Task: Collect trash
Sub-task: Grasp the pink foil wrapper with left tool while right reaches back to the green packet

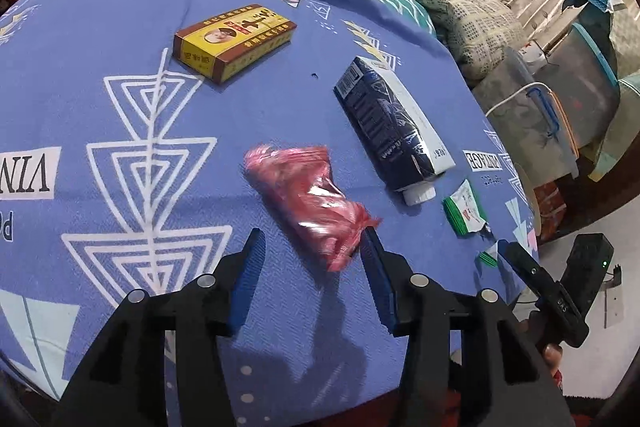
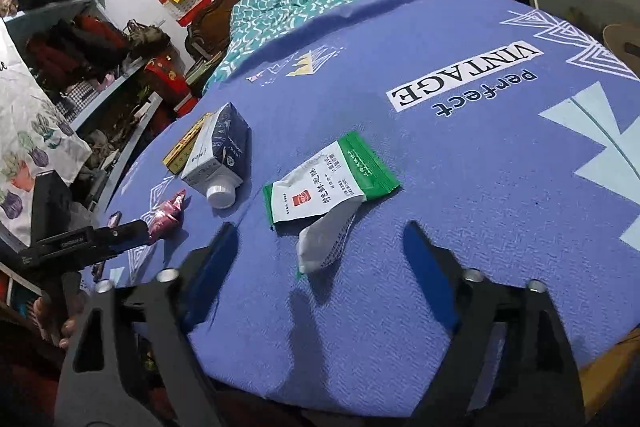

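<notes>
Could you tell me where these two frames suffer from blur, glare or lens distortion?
Left wrist view: the crinkled red plastic wrapper is smeared by motion blur, with white glare on its film; the dark blue milk carton stays sharp. Right wrist view: the green-and-white torn pouch is crisp, while fisheye distortion bows the blue printed tablecloth.

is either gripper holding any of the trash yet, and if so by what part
Nothing is held. The left gripper is open, with the red wrapper just ahead between its fingers. The right gripper is open around the green-and-white packet.
</notes>
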Available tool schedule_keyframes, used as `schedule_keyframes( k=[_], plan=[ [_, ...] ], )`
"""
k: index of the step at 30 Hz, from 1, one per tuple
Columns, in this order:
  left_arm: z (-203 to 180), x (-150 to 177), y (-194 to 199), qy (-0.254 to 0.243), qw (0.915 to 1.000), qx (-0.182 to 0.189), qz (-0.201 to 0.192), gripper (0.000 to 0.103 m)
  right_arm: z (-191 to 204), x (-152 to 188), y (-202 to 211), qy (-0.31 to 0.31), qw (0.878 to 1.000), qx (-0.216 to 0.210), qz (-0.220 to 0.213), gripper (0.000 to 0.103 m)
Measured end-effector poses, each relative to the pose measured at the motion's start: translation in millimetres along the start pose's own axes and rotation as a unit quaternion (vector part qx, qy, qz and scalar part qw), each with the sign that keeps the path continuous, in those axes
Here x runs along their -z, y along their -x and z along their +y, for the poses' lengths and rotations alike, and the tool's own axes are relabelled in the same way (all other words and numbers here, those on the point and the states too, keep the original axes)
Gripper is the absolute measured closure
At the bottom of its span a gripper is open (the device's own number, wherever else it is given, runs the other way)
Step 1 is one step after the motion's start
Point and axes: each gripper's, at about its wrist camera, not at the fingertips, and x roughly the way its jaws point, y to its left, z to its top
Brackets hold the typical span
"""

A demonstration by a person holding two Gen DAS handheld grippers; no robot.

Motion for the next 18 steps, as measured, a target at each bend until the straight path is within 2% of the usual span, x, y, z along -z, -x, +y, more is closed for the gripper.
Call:
schedule_keyframes(
  k=[3,10,15,17,18],
  plan=[
    [2,0,1,0.001,1.0000,-0.001,-0.002,0.055,-9,-7,0,-0.010,1.000,0.006,-0.004,0.031],
    [5,-1,-10,0.013,0.9998,0.010,0.013,0.054,-25,-19,-18,-0.061,0.998,-0.010,0.007,0.041],
    [-2,-8,-19,0.000,0.9999,0.005,0.013,0.048,-5,-21,-35,-0.015,0.999,0.028,0.008,0.040],
    [-6,-11,-23,-0.004,1.0000,0.000,0.009,0.054,12,-21,-45,0.027,0.998,0.056,0.015,0.040],
    [-8,-12,-26,-0.008,0.9999,-0.006,0.007,0.064,21,-19,-50,0.053,0.996,0.073,0.019,0.044]
  ],
)
